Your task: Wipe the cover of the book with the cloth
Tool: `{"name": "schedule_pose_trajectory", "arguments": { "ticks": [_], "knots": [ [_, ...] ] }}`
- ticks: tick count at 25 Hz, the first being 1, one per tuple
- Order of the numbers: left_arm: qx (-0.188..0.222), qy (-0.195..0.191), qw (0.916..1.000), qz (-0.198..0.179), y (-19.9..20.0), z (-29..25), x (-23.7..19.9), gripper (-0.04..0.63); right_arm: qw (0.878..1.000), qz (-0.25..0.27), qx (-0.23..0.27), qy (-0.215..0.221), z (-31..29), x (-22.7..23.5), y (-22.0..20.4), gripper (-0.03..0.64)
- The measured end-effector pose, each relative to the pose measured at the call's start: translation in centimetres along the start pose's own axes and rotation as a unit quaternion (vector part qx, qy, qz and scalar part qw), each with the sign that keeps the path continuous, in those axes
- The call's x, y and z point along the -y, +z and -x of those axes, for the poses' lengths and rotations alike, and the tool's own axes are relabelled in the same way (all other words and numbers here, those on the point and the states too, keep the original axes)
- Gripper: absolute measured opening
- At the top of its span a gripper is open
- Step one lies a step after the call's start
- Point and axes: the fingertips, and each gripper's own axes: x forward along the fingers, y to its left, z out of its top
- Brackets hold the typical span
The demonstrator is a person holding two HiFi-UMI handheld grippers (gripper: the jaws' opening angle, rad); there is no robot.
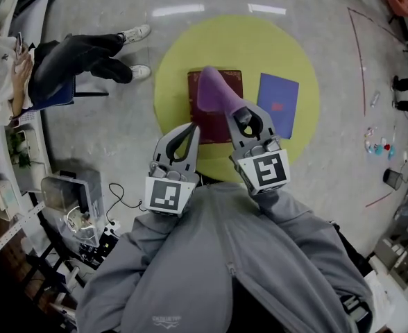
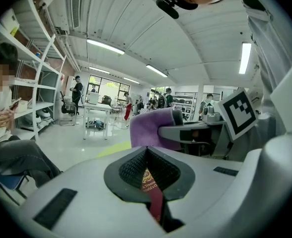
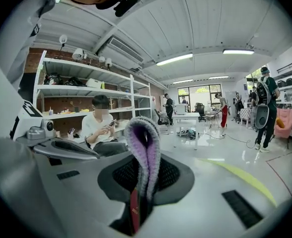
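Closest in: grey sleeves (image 1: pixel 294 217), elbows tucked, both forearms reaching forward and down side by side, marker cubes (image 1: pixel 171 194) facing up at the head camera.

Left gripper (image 1: pixel 192 126) squeezed closed on the near edge of the dark red book (image 1: pixel 209 127). Plain enough in the left gripper view, with the gold-printed cover pinched right between the pads.

Right gripper (image 1: pixel 233 109) just beside it, angled in toward the left and clamped on a fold of the purple cloth (image 1: pixel 214 89), loose end draped over the middle of the cover. Looks like the wiping step itself, cloth already on the book.

To do this bit well:
- Hold that left pinch firm to stop any skating on the floor.
- Press the cloth flat instead of dragging a bunched lump.
- Sweep away from the pinned edge toward the far one in overlapping passes.
- Drop the right wrist lower to get more fabric onto the cover and keep the jaw tips off it.
- Probably no reaching the patch under the left jaws without a regrip, so save that for last.

Further out: book lying flat on the yellow circle (image 1: pixel 245 44) on the floor, with a blue book (image 1: pixel 278 105) near it on the right, a strip of yellow between them. Beyond that, a seated person (image 1: pixel 72 64) off to the left, feet close to the circle's rim.
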Motion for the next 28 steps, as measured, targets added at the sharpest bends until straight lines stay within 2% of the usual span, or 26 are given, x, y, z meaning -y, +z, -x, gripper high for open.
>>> {"name": "schedule_pose_trajectory", "arguments": {
  "ticks": [7,22,28],
  "knots": [
    [-0.026,0.013,0.9993,0.021,-3.1,-0.9,-2.1,0.017,0.999,-0.015,-0.024,0.025,-3.8,0.3,-2.2,0.058],
    [-0.087,0.022,0.9956,0.028,-8.8,-2.8,-4.2,0.017,0.989,-0.070,-0.076,0.101,-10.1,-0.5,-5.6,0.058],
    [-0.121,0.021,0.9920,0.030,-11.9,-2.8,-4.3,0.017,0.985,-0.087,-0.099,0.113,-11.8,-1.0,-7.1,0.058]
  ]
}}
